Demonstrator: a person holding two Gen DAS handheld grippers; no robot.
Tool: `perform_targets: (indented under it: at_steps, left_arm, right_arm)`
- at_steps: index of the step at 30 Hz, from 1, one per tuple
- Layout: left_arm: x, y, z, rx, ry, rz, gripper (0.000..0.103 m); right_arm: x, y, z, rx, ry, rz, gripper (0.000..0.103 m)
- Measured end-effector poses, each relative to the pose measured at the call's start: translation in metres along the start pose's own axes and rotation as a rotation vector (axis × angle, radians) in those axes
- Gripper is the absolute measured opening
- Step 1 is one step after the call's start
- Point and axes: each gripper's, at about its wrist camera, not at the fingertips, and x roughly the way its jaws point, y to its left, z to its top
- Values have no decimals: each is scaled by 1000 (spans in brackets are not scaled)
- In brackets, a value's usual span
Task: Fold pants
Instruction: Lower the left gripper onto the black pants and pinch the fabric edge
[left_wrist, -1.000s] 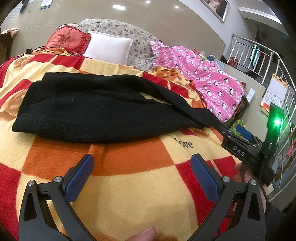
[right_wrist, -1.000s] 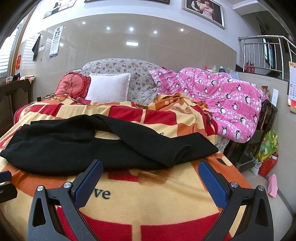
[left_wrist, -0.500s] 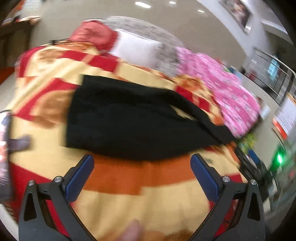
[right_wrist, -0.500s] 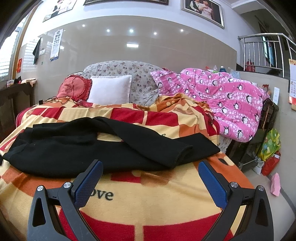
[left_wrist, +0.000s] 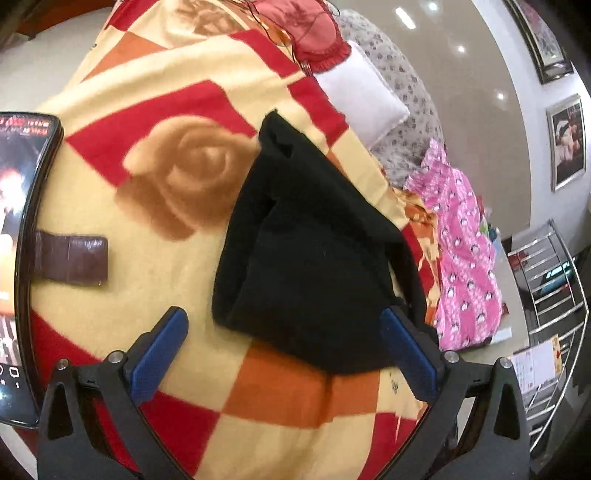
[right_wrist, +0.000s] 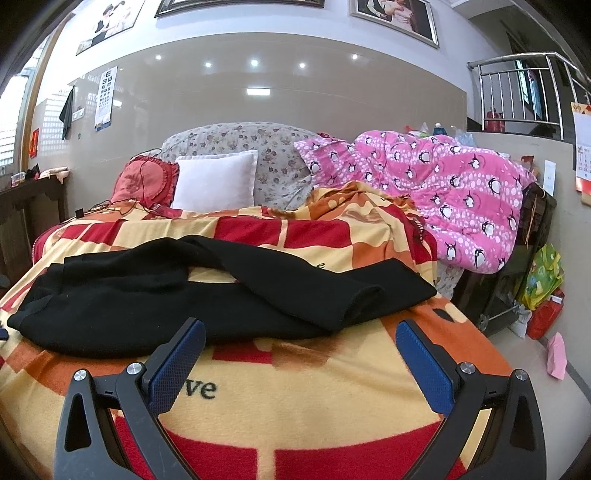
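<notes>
We hold our left gripper (left_wrist: 284, 350) spread wide and empty above the blanket (left_wrist: 155, 302), with the waist end of the black pants (left_wrist: 314, 258) lying just ahead between its blue pads. Our right gripper (right_wrist: 301, 356) is likewise wide open and holds nothing; the pants (right_wrist: 207, 295) stretch across the blanket (right_wrist: 303, 402) just beyond its fingertips, apart from them. The pants are plain black knit, lying flat, one leg crossing loosely over the other, cuffs toward the pink penguin quilt (right_wrist: 454, 192). On the blanket near the right gripper we read the letters "ve". A phone (left_wrist: 18, 258) with a lit screen lies left, its writing too small to read.
</notes>
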Motion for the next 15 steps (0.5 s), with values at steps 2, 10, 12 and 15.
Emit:
perform_targets:
  at_steps: [2,10,12,15]
  left_arm:
    - [6,-3,2,-3,18,-19,103]
    - [24,-36,-7,192,-42,133,99]
    - [22,-46,-13,290,-89,235,78]
    - [18,-44,-15,330,-128,291,54]
  right_arm:
    - [0,0,-1,1,-1,-1,103]
    - [0,-1,-1,-1,-1,-3,103]
    - [0,-2,-2,0,1,-3,102]
    - [1,-1,-2,-4,5,-5,103]
